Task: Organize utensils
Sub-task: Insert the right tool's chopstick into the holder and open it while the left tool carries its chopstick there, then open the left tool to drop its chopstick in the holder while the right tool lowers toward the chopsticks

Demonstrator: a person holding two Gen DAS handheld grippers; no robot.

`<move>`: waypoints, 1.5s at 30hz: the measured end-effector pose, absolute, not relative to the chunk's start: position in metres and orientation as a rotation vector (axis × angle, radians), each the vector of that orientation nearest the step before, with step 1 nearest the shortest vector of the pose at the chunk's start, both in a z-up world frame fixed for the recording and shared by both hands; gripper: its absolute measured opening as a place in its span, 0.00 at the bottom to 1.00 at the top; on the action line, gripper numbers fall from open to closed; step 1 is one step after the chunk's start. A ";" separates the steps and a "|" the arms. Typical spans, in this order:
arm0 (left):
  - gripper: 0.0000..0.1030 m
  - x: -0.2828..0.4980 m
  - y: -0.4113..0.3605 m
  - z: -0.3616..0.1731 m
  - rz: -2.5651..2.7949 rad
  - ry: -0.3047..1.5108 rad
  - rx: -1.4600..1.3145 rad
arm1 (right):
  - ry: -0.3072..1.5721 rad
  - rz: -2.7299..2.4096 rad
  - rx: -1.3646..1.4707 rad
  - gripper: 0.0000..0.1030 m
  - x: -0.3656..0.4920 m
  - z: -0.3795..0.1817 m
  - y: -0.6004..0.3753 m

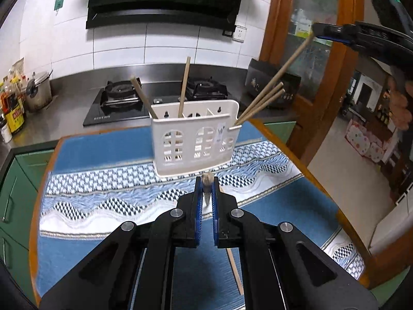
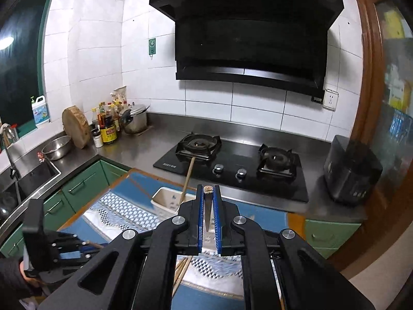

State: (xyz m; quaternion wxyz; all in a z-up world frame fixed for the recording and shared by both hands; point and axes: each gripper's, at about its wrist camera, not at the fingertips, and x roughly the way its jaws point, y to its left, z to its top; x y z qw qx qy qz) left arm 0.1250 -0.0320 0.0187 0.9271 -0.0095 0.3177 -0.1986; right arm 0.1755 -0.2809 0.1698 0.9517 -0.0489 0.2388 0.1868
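Observation:
A white slotted utensil holder (image 1: 195,139) stands on the blue patterned mat (image 1: 103,201), with several wooden chopsticks in its compartments. My left gripper (image 1: 207,180) is shut on a chopstick (image 1: 235,268), end-on between the pads, low over the mat in front of the holder. My right gripper (image 1: 316,32) is high at the upper right, shut on the top end of a chopstick (image 1: 281,72) whose tip sits in the holder's right compartment. In the right wrist view that gripper (image 2: 208,190) is shut on the chopstick end (image 2: 208,190), above the holder (image 2: 167,201). The left gripper (image 2: 74,252) shows at lower left.
The mat covers a small wooden-edged table (image 1: 322,186). Behind it is a steel counter with a gas hob (image 2: 232,168), a pot (image 2: 135,122), sauce bottles (image 2: 108,126) and a black appliance (image 2: 353,173). A sink (image 2: 31,175) is at left.

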 end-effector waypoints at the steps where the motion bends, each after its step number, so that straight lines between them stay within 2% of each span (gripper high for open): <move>1: 0.05 0.126 -0.032 0.021 -0.407 0.649 -0.018 | 0.483 0.372 -0.106 0.07 0.181 0.172 -0.281; 6: 0.05 0.132 -0.029 0.031 -0.406 0.637 -0.013 | 0.523 0.349 -0.109 0.07 0.211 0.167 -0.278; 11: 0.05 0.139 -0.024 0.052 -0.408 0.603 -0.014 | 0.620 0.344 -0.116 0.07 0.241 0.139 -0.270; 22: 0.05 0.158 -0.027 0.135 -0.420 0.415 -0.001 | 0.717 0.345 -0.091 0.07 0.272 0.099 -0.263; 30: 0.05 0.194 -0.037 0.176 -0.378 0.316 -0.006 | 0.709 0.343 -0.082 0.08 0.272 0.092 -0.267; 37: 0.05 0.229 -0.046 0.175 -0.314 0.288 -0.003 | 0.639 0.337 -0.094 0.23 0.252 0.104 -0.275; 45: 0.05 0.258 -0.047 0.149 -0.266 0.295 -0.039 | 0.578 0.369 -0.075 0.27 0.201 0.102 -0.286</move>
